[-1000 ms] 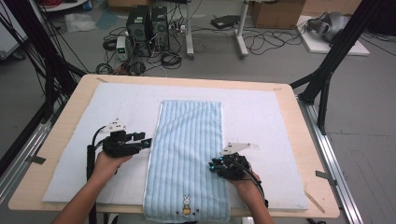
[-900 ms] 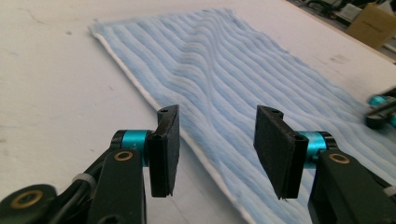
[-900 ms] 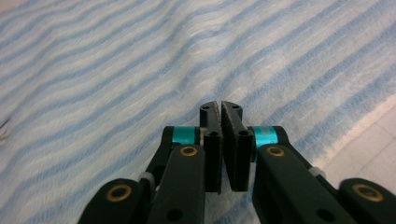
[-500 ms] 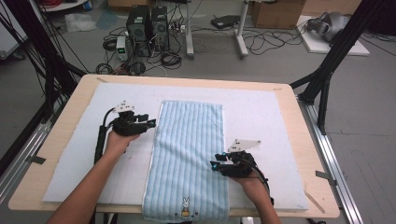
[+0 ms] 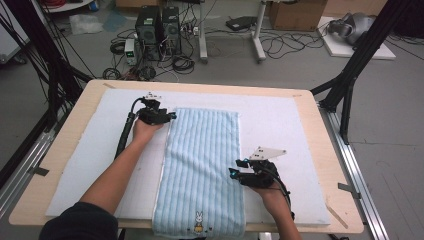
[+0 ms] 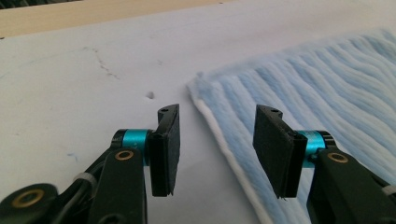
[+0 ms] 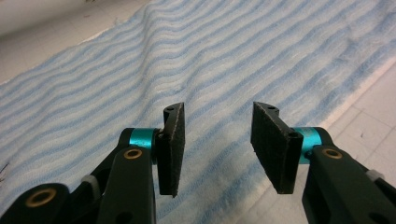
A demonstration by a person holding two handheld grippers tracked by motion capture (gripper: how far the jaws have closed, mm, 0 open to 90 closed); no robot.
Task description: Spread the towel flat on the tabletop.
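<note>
towel [image 5: 202, 170] laid flat lengthwise on white mat [image 5: 280, 125], near end draped over table [image 5: 320, 107] edge | bare mat left open on both sides | left gripper [image 6: 217, 140] held at far left corner, jaws apart astride the hem | right gripper [image 7: 217, 140] set low over right edge, jaws just opened, nothing clamped

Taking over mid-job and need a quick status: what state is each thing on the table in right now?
Towel: folded into a long strip, lying flat on the mat, near end hanging over the table edge.
Left gripper: open, jaws straddling the towel's far left corner edge, not pressing it.
Right gripper: jaws have just been opening; open, low over the towel's right side, nothing held.
White mat: flat on the table.
</note>
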